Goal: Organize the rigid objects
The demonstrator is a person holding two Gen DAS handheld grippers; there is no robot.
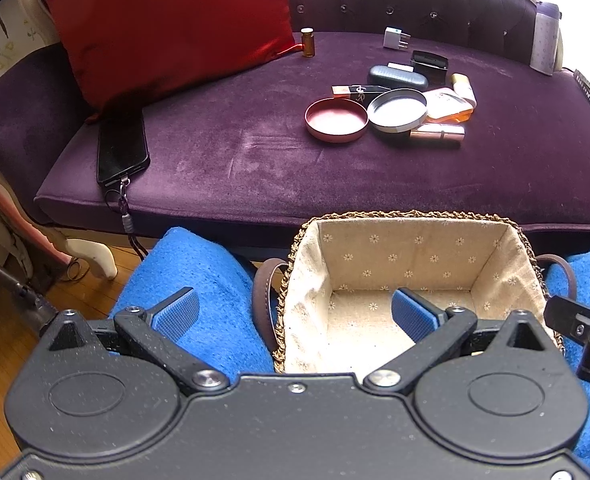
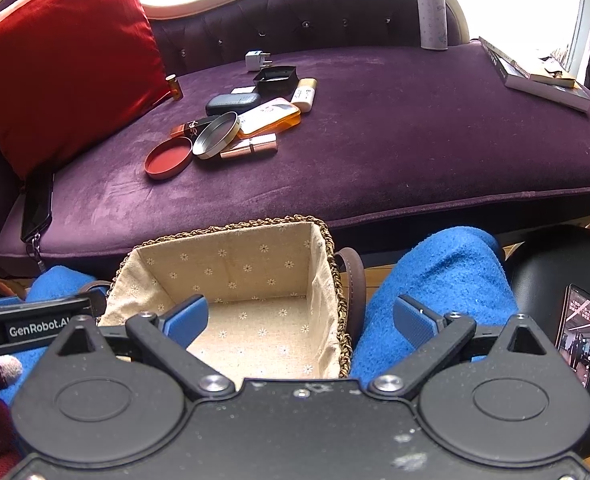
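A woven basket [image 1: 507,256] [image 2: 163,280] with a floral cloth lining rests between a person's blue-covered knees and holds nothing. On the purple sofa seat lies a cluster of small items: a pink round tin [image 1: 336,119] [image 2: 169,157], a silver tin lid [image 1: 397,109] [image 2: 216,135], a rose-gold lipstick [image 1: 439,133] [image 2: 251,146], a dark glasses case [image 1: 397,77] [image 2: 233,103], an orange flat case [image 1: 449,105] [image 2: 271,116], a white plug adapter [image 1: 395,38] [image 2: 255,59] and an amber vial [image 1: 307,42] [image 2: 175,87]. My left gripper [image 1: 295,314] hovers open over the basket's left rim. My right gripper [image 2: 301,316] is open over its right rim.
A red cushion [image 1: 167,28] [image 2: 67,60] leans at the sofa's left, with a black phone [image 1: 122,152] [image 2: 37,204] below it. A pale bottle [image 1: 545,38] [image 2: 431,10] stands at the sofa back. Books [image 2: 543,76] lie at the right end. Another phone [image 2: 579,332] rests on a black stool.
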